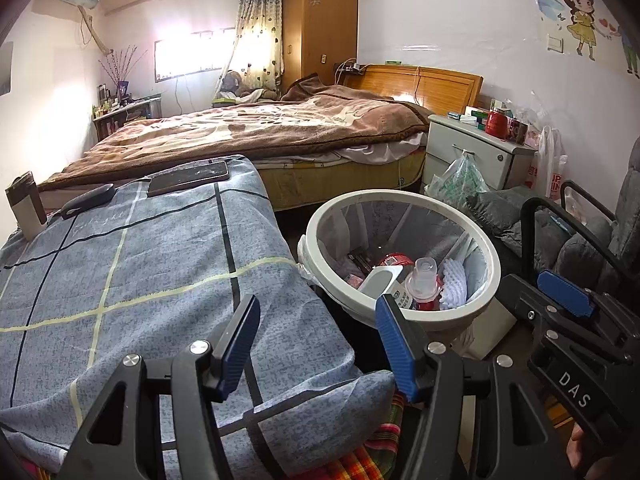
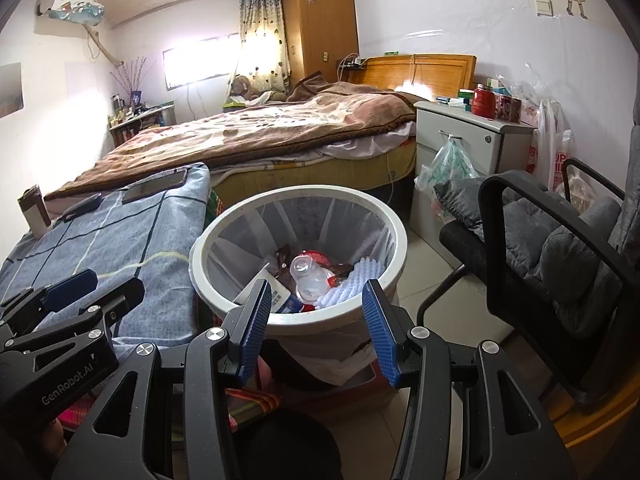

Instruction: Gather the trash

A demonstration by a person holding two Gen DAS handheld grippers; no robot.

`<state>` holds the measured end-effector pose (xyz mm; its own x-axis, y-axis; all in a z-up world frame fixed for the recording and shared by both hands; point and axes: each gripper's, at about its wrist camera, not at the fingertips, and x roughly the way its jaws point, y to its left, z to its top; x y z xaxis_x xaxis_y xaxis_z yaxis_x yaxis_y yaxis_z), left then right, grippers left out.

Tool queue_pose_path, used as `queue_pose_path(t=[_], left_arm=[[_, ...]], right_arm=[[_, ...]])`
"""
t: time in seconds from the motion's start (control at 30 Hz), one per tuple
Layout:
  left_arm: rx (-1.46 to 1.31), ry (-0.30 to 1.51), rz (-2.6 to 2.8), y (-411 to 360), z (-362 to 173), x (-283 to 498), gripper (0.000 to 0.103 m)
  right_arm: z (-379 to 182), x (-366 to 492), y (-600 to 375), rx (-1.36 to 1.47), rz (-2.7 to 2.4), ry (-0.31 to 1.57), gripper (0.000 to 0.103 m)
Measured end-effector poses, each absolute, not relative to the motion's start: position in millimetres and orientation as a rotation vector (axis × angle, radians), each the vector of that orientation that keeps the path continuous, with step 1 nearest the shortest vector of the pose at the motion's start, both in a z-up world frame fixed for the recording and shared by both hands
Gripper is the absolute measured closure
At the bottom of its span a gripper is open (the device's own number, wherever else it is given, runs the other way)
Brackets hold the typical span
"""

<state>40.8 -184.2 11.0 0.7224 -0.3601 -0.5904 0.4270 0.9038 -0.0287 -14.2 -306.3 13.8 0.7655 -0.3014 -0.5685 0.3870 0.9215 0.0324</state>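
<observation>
Blue ribbed pads face each other across a clear gap on your left gripper (image 1: pixel 318 346): its fingers (image 1: pixel 240 340) stand apart with nothing between them, hanging over the near right edge of the grey-blue checked cloth (image 1: pixel 132 276) and just left of the bin. Your right gripper (image 2: pixel 316 326) is likewise spread and empty, its fingers (image 2: pixel 378 330) framing the near rim of the white waste bin (image 2: pixel 394 216) without touching it. In the left wrist view the right gripper shows at the right edge, past the bin.

You have the bin between the cloth-covered surface on the left and the black-framed chair (image 2: pixel 560 248) with grey cushions on the right. It is round, white-rimmed and lined with a thin translucent bag. Inside it lie a clear plastic bottle (image 2: pixel 308 276), a white carton with blue print (image 2: pixel 282 296), a piece of white foam netting (image 2: pixel 352 284), a brown wrapper and something red; the trash only covers the bottom.

Farther back on the cloth you see a dark phone (image 1: pixel 188 178), a small dark flat object (image 1: pixel 88 200) and a brown-and-white box (image 1: pixel 26 204) standing at the far left. Beyond them runs the bed with a brown blanket (image 1: pixel 248 128), and to its right a pale bedside cabinet (image 1: pixel 476 152) with a plastic bag hanging from its handle.
</observation>
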Motion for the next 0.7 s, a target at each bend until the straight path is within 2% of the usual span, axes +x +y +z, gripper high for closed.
queue_pose_path(t=[0.7], left_arm=[[0.109,0.627,-0.435,-182.3,11.4,40.1,0.041]], right_arm=[[14.0,-14.5,-303.0,0.15,-0.376,0.595,0.053]])
